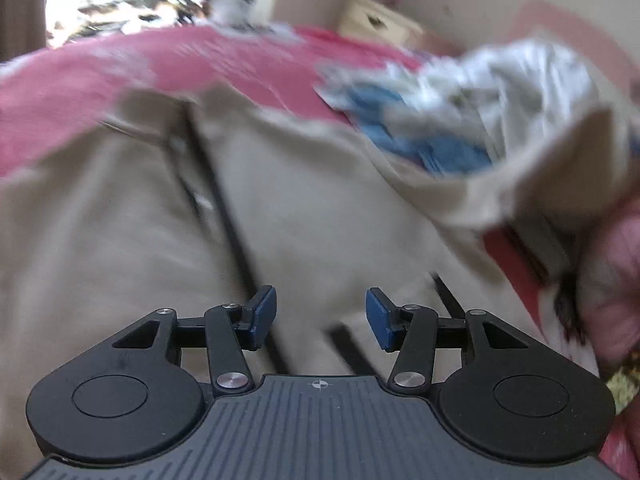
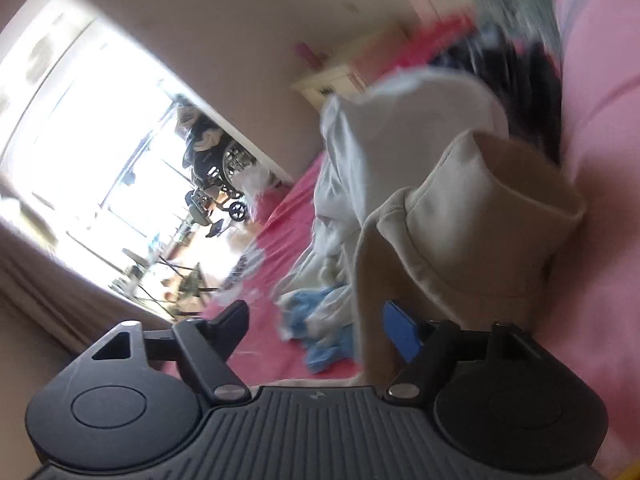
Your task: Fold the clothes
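**Both grippers let go, beige garment half folded on the bed**

So the big beige cotton garment (image 1: 132, 240) is spread over the pink bedsheet (image 1: 80, 92), filling the near and left part of the left wrist view. A dark seam line runs near-to-far, so I'd guess that's its long axis.

The left gripper (image 1: 321, 317) sits right over the cloth, fingers part open with nothing between them.

The right gripper (image 2: 316, 326) has its fingers spread wide. A raised fold of the beige cloth stands just beyond its right finger, but whether it touches is hard to tell through the blur.

The crumpled white and blue clothes (image 1: 452, 108) lie far right. The left hand looks better placed for a next pinch.
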Demonstrator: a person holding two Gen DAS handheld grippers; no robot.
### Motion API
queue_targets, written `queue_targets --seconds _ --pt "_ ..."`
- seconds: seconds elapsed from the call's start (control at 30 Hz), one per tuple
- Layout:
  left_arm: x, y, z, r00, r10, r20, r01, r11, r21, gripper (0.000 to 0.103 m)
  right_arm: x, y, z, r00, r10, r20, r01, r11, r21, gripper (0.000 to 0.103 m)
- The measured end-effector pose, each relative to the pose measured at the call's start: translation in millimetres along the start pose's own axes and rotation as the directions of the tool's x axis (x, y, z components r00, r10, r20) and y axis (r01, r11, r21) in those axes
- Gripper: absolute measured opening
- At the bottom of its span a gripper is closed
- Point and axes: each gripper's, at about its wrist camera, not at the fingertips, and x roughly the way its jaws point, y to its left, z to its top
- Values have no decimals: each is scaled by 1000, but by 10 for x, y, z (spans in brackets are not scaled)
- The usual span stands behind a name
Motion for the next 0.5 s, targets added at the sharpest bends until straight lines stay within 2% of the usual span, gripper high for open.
queue_targets --seconds 0.07,0.17,0.27,0.33,0.4,0.43,0.5 --pt "164 -123 -86 999 -27 -39 27 1000 -3 50 148 -29 78 999 -30 -38 33 996 82 79" --pt "265 -188 -165 997 -34 -67 33 999 -8 50 394 -73 150 994 -99 -43 104 983 151 79" --pt "277 -254 -218 999 -8 -41 10 999 52 53 619 -127 248 987 -159 -15 159 969 186 79" --pt "281 -270 -245 999 3 -32 0 997 77 53 709 -164 310 976 -215 33 204 957 204 76" --pt "285 -291 -273 1000 11 -23 -9 995 103 53 737 -223 336 967 -243 76 220 947 233 60" --pt "283 -301 -290 1000 16 -19 -13 993 114 53 727 -252 329 964 -244 101 214 947 240 56" --pt "266 -305 -320 1000 20 -12 -18 992 123 53 684 -276 266 963 -226 150 187 953 238 22"
